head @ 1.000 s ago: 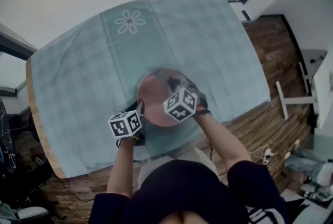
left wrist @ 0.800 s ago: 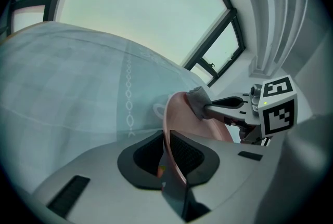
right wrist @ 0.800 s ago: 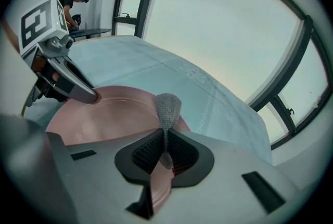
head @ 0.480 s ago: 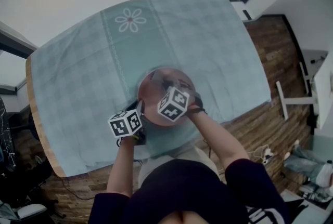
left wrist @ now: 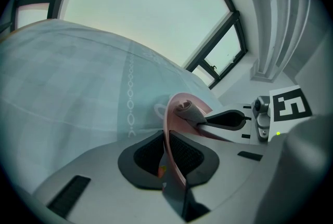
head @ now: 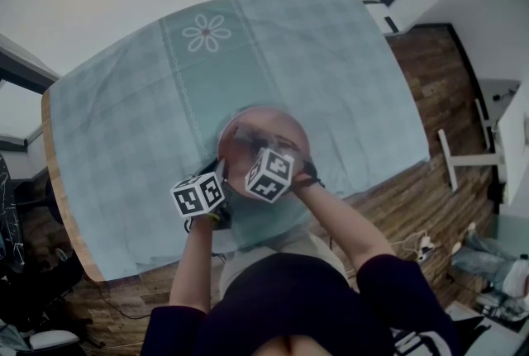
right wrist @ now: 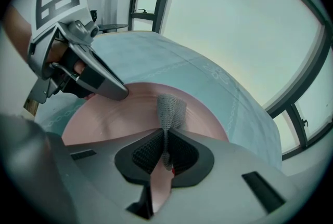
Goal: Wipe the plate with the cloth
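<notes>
A pink plate (head: 277,131) lies on the teal tablecloth in front of me. My left gripper (head: 217,176) holds its near-left rim: in the left gripper view the rim (left wrist: 167,137) is pinched edge-on between the two pads, and these jaws have just been closing on it. My right gripper (head: 253,144) is over the plate, shut on a grey mesh cloth (right wrist: 170,107). The cloth's free end sticks out past the pads and rests on the plate's face (right wrist: 112,116). The left gripper's finger (right wrist: 99,81) shows at the plate's left edge.
The teal checked tablecloth (head: 331,57) covers the table, with a flower print (head: 207,34) at the far side. The table's wooden edge (head: 62,206) runs on the left. Wooden floor (head: 430,90) and a window frame lie to the right.
My right gripper has slid left across the plate with the cloth in it. The left gripper has kept its place at the rim.
</notes>
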Action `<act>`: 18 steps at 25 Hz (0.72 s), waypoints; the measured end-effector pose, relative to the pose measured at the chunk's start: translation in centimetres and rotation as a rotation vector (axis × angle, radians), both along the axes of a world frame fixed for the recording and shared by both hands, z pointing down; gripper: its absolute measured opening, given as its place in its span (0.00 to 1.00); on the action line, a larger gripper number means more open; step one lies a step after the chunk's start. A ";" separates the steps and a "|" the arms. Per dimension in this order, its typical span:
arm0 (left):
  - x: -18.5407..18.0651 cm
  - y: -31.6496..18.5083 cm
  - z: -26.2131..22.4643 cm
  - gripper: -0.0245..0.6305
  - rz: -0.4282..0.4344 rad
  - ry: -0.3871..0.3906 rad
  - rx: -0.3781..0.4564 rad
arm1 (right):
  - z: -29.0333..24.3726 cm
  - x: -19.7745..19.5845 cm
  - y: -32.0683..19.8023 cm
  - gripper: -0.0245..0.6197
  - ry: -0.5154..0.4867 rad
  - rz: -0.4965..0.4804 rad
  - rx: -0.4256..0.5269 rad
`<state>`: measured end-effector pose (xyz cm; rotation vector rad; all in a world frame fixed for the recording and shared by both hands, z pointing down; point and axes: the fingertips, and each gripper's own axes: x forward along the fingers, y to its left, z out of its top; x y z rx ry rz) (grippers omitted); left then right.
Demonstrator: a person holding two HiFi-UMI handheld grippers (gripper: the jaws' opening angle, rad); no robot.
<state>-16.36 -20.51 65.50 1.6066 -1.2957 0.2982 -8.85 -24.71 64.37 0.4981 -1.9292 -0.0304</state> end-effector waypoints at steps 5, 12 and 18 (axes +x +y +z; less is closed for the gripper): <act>-0.1 -0.1 0.0 0.11 -0.010 -0.001 -0.001 | 0.0 -0.4 1.8 0.09 -0.004 -0.027 -0.020; 0.2 -0.4 -0.5 0.10 -0.014 0.001 0.016 | 0.1 -0.7 4.4 0.09 -0.013 -0.048 -0.047; 0.0 -0.3 -0.5 0.10 -0.030 0.000 0.013 | 0.1 -1.0 6.4 0.09 -0.020 -0.061 -0.070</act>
